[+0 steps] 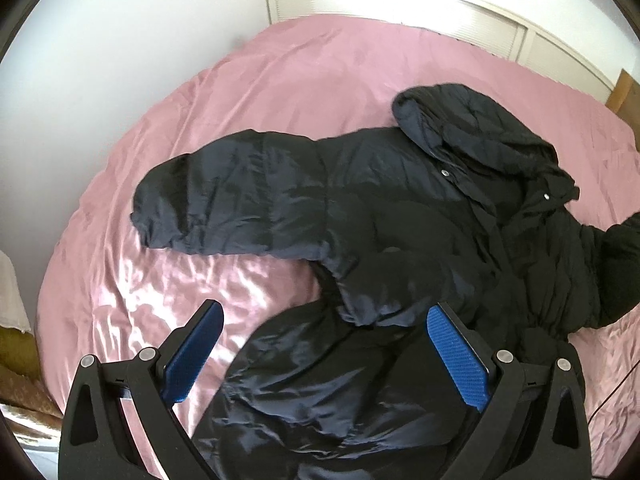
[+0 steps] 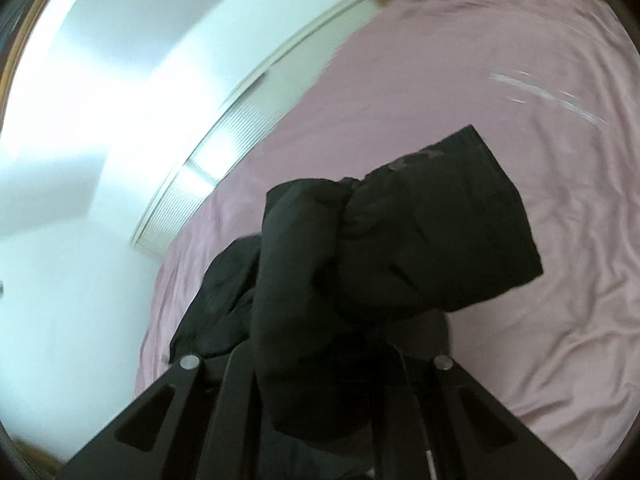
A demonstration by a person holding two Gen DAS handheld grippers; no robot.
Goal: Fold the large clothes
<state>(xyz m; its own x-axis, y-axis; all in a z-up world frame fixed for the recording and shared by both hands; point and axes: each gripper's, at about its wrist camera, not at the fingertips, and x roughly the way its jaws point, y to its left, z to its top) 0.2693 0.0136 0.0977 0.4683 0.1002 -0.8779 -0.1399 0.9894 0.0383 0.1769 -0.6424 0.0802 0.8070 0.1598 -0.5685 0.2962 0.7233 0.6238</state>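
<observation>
1. Black hooded puffer coat [image 1: 420, 216] spread across the middle of the pink bed [image 1: 320, 64], hood toward the far edge by the white slatted panel [image 1: 400, 4], one sleeve [image 1: 224, 204] stretched flat toward the wall-side edge
2. Lower body of the coat bunched at the near edge, glossy and rumpled, not yet squared up
3. Left gripper [image 1: 324, 344] hovering above that near portion, jaws spread wide, blue pads [image 1: 460, 356] bare, gripping nothing
4. Right gripper [image 2: 320, 360] raised off the bed; a thick wad of black fabric, seemingly the other sleeve [image 2: 400, 236], bulging out from between the fingers and dangling over the pink cover; fingertips buried under cloth, so most likely clamped on the sleeve, though the pads themselves hidden
5. Step in hand, as a judgement: carrying the lifted sleeve inward to lay it across the chest, an early stage with no fold finished
6. Next move probably needs: lowering the sleeve flat over the torso before release, avoiding a twist in the padding; then the wide left claw closing on the outstretched sleeve or the crumpled hem to mirror the fold
7. Risk: slippery, puffy shell likely to spring back or slide on the satin cover
</observation>
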